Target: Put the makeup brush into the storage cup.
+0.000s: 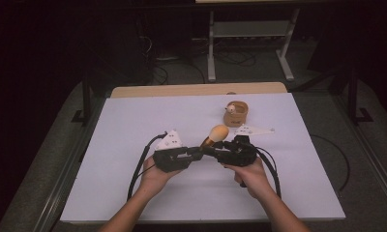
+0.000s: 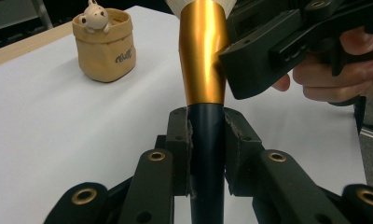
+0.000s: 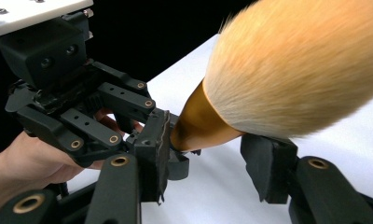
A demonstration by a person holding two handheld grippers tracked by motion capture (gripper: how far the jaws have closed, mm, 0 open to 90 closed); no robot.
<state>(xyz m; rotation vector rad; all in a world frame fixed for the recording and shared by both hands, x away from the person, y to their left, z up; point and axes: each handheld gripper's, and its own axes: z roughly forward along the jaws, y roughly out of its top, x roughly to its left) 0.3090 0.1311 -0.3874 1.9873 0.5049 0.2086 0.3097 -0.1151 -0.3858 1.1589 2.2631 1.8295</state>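
Observation:
A makeup brush with a fluffy tan head (image 1: 217, 132), a gold ferrule (image 2: 203, 56) and a dark handle (image 2: 206, 154) is held above the white table. My left gripper (image 2: 206, 126) is shut on the dark handle just below the ferrule, and the brush points away from it. My right gripper (image 3: 212, 154) is open, its two pads on either side of the ferrule (image 3: 198, 123) under the bristles (image 3: 296, 65). In the high view the two grippers (image 1: 196, 152) (image 1: 213, 151) meet tip to tip at mid-table.
A small tan bag-shaped pot (image 1: 236, 113) with a little animal figure on its rim stands at the back right of the white table top (image 1: 133, 121). Cables loop from both grippers beside the person's hands. A metal frame stands on the floor beyond the table.

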